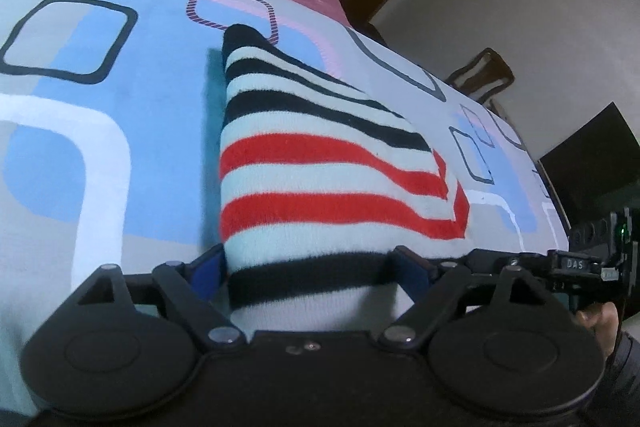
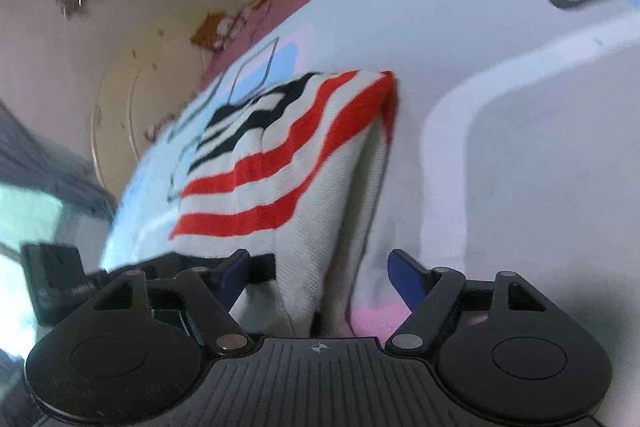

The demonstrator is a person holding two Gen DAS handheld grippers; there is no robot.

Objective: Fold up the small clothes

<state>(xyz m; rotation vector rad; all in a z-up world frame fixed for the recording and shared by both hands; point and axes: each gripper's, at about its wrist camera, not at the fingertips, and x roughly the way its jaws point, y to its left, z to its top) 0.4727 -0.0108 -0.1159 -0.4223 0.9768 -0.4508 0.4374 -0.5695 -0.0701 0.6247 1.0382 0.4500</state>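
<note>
Left tool [image 1: 310, 273] w/ blue pads [image 1: 210, 273] spread wide, striped knit garment [image 1: 320, 171] between them, black stripe at pad level. Garment's far corner raised over patterned bedsheet [image 1: 100, 131]. Right tool [image 1: 596, 259] at right edge, near garment's red-striped corner.

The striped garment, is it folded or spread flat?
Folded: the striped garment is doubled over on the bedsheet, two layers meeting at its red corner.
</note>
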